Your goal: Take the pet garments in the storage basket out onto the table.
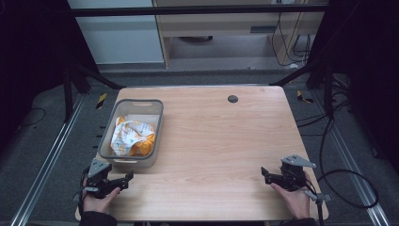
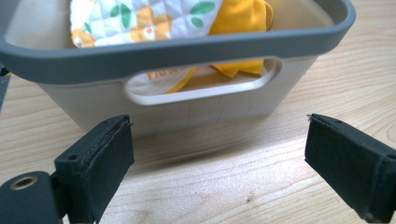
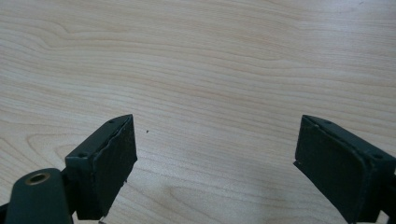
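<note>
From my remote seat, I see the left hand-held gripper resting at the near left corner of the wooden desk, jaws spread wide and holding nothing. It sits just in front of the grey bin, which stands near the desk's left edge with its long sides running away from me. In the left gripper view the bin's near wall fills the space ahead, its slotted handle opening facing the jaws; a strip of bare wood lies between the pads and the wall, so they are close but not touching. Inside the bin lies a bundle of cloth, a white quilted piece with orange and green print bunched against plain yellow fabric; the yellow part hangs low enough to show through the handle slot.

The right hand-held gripper rests at the near right corner, close to the desk's right edge, jaws likewise parted and empty. In the right gripper view its black pads frame nothing but clear wood grain.

Between the two grippers the desk's middle and right half lie open, with wide room toward the far edge, where a small dark round cap sits. A black cable loops on the floor just off the right edge.
</note>
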Demonstrator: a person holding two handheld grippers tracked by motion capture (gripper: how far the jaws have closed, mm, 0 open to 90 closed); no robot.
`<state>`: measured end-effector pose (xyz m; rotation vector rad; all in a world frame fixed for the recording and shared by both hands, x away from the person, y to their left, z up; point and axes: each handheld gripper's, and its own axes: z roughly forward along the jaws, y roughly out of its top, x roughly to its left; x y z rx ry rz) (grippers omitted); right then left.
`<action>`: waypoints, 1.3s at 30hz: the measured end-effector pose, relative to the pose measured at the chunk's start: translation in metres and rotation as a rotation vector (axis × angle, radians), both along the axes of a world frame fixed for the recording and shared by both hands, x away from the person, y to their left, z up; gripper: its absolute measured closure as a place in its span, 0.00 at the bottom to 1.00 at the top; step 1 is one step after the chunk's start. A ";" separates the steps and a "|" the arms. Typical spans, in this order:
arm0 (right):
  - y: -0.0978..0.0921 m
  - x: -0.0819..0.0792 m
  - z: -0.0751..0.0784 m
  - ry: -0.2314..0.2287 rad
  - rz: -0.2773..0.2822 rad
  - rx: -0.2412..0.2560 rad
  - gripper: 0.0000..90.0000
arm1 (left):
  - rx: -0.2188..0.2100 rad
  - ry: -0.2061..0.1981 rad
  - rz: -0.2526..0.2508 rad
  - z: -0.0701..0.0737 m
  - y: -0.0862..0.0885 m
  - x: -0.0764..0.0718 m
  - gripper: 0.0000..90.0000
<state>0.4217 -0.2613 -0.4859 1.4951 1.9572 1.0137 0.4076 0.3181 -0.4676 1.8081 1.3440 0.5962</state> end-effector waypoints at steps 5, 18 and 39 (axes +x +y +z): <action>-0.001 0.000 0.001 -0.014 -0.005 -0.002 0.14 | -0.018 -0.012 0.014 0.005 0.002 -0.002 0.09; 0.002 -0.002 0.002 -0.024 -0.009 -0.007 0.14 | -0.079 -0.078 0.015 0.030 0.008 -0.010 0.11; 0.006 -0.007 0.000 -0.041 0.014 -0.019 0.15 | -0.087 -0.125 -0.035 0.070 0.011 0.000 0.13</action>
